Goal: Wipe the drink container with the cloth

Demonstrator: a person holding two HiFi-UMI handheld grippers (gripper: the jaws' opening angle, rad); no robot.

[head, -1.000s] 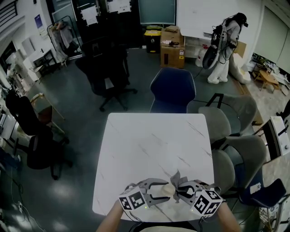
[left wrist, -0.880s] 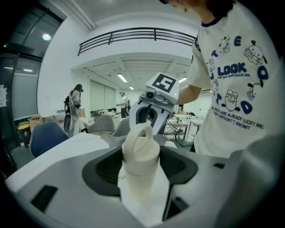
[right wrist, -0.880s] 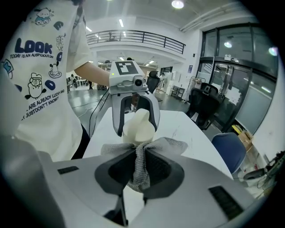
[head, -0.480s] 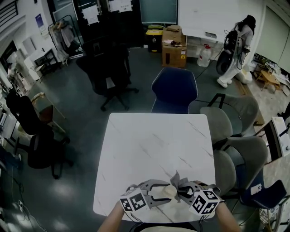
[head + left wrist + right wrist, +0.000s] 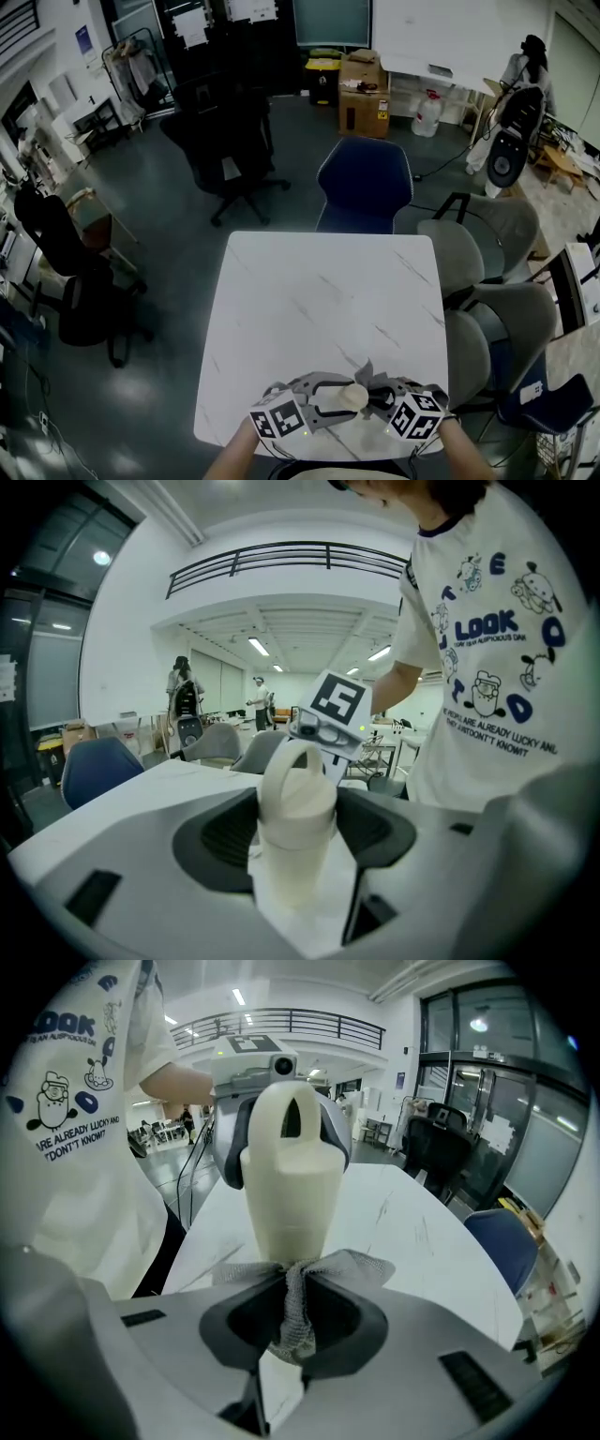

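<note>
At the near edge of the white table, 2 forearms enter, cut off by the frame, their tools facing each other. The left gripper clamps the cream drink container. The right gripper pinches the grey cloth against the container's base.

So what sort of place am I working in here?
Probably an office or lab workspace: black swivel office chairs, brown cardboard boxes by the far wall, and a white marble-patterned table with grey padded chairs beside it.
</note>
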